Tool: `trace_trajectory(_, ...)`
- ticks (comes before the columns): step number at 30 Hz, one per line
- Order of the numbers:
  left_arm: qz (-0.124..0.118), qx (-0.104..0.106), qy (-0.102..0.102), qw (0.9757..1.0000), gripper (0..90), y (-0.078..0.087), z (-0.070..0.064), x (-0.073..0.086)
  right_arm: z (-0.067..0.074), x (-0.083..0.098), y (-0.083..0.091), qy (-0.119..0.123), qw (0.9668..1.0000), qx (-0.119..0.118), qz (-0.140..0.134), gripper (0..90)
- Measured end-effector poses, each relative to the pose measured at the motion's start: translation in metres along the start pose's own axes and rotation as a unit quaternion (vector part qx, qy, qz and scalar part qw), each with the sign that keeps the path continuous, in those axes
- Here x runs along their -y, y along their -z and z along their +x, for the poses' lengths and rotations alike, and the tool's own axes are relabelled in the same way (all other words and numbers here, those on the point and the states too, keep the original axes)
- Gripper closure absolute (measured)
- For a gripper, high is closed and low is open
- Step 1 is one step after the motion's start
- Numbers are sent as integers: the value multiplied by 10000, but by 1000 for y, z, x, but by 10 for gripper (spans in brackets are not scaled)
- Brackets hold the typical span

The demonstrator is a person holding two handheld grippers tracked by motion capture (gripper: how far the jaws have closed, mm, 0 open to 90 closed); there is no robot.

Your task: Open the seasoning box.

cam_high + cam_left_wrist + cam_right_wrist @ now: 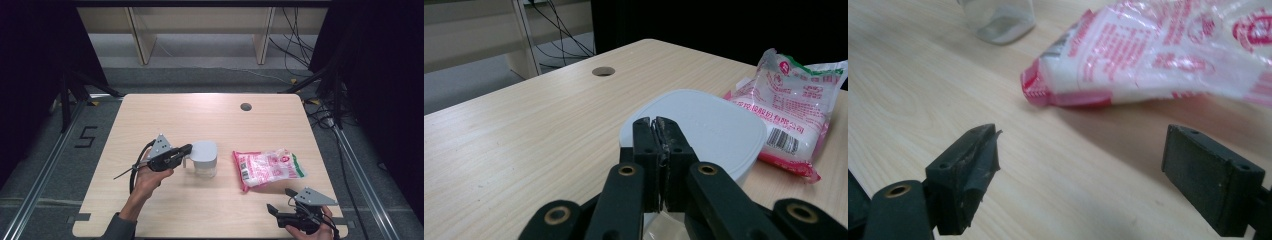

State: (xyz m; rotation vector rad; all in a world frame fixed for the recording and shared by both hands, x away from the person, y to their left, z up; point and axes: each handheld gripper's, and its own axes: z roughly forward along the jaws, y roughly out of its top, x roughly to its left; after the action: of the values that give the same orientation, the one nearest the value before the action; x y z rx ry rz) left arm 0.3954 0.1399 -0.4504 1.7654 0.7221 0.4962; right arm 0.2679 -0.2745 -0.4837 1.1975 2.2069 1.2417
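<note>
On the bench (150,115), a lidded jug (205,159) stands near the middle, a little toward the person's side. To its right, apart from it, a sealed bag (268,168) lies flat. Behind both, toward the far edge and right of centre, sits a cable hole (245,106) in the bench top. The left gripper (186,148) comes in from the jug's left, its tips at the jug's left side, level with the lid. The right gripper (280,200) rests at the near right corner, in front of the bag and apart from it, with bare bench between its jaws. Beyond the bench, cables (295,45) lie on the floor.
</note>
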Motion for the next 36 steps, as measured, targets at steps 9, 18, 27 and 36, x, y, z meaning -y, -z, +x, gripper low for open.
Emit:
trace_trajectory(9,24,-537,-1165,9917,869,5,15,-5,10,-19,-16,280,9992,-275,-108,305)
trace_trajectory(18,-65,-262,-1090,9937,869,4,17,-4,15,-46,-39,589,9958,-550,-431,590)
trace_trajectory(27,-2,-314,-1107,9934,869,6,17,-4,23,-72,-70,713,9940,-692,-453,750)
trace_trajectory(36,-6,-298,-1110,9934,868,7,19,-4,25,-96,-101,986,9911,-769,-455,873)
